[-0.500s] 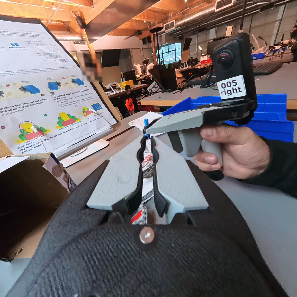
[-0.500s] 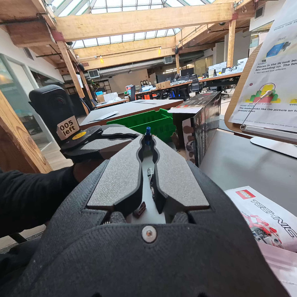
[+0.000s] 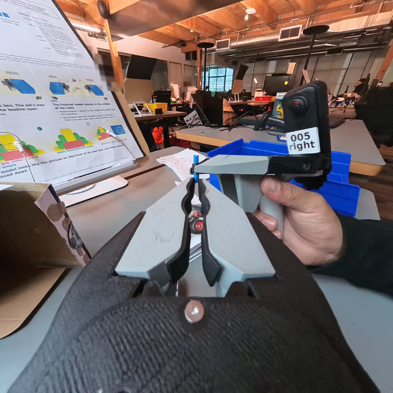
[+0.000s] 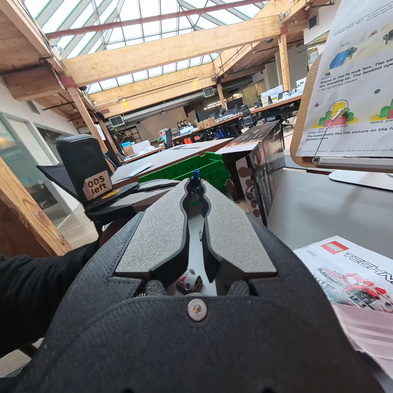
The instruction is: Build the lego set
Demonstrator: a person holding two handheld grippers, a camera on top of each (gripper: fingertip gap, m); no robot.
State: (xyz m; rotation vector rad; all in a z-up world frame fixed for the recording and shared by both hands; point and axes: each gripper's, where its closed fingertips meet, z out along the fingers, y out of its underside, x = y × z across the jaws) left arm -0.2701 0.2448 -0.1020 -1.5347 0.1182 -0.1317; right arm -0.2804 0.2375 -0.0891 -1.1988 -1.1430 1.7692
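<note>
**Two grippers meet at a small blue pin above the grey table**

An open workshop with timber beams, a skylight and rows of desks lies behind a smooth grey table. On the far left of it in the left wrist view stands a printed instruction sheet on a wooden board with a metal foot; at the near left is an opened brown cardboard box.

The left gripper has its grey fingers with black pads drawn together, leaving only a narrow wavy gap. Just past their tips is a small blue plastic lego pin, upright. Whether the left gripper's tips actually pinch the pin's lower end I cannot tell. The right gripper, held by a hand in a dark sleeve, reaches in from the right and its tip is at that pin.

In the right wrist view the right gripper is clamped on the blue pin, whose top stands above the tips. The left gripper's flat grey fingers come in from the left, right beside it. Behind are a green plastic bin and the dark printed lego set box; a white lego instruction booklet lies near right on the table. A blue plastic bin sits far right in the left wrist view
</note>
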